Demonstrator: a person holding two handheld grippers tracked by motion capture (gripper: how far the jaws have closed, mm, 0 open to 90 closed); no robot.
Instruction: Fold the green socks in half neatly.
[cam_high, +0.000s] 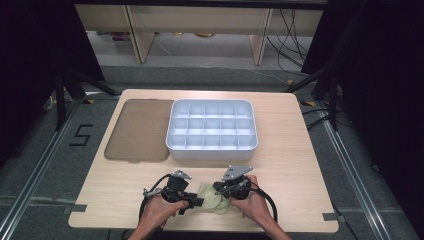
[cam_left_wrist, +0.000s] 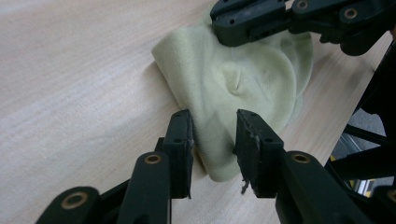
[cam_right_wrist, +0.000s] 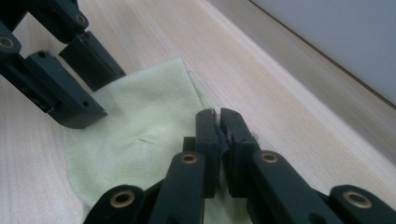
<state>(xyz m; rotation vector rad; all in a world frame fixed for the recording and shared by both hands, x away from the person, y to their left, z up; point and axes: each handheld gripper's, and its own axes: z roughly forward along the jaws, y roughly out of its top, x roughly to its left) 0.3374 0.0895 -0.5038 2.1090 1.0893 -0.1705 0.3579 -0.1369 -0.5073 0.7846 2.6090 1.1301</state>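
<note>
Lid (cam_high: 136, 130): a flat tinted panel on the table (cam_high: 295, 200), at nine o'clock of the tray and just beside it. It is off the tray, presumably so the compartments stay reachable.

Tray (cam_high: 212, 150): white, divided into a grid, all visible cells bare. It sits at twelve o'clock from both hands, well apart from the work.

Left gripper (cam_high: 192, 202): low over the near table edge, pointing toward three o'clock. In the left gripper view its jaws stand part open, one either side of the near lobe of the cloth (cam_left_wrist: 233, 84). The pads (cam_left_wrist: 180, 140) flank the fabric without pressing it, so nothing is held here. Judgement: it is lining up for a pinch.

Cloth: pale green, soft, loosely folded, flat on the wood between the two tools near the six o'clock edge.

Right gripper (cam_high: 225, 189): jaws drawn nearly together and clamped on the cloth edge (cam_right_wrist: 140, 126), as its own view shows. Judgement: this grip anchors the fabric so the other tool can take a second hold and fold or lift it.
</note>
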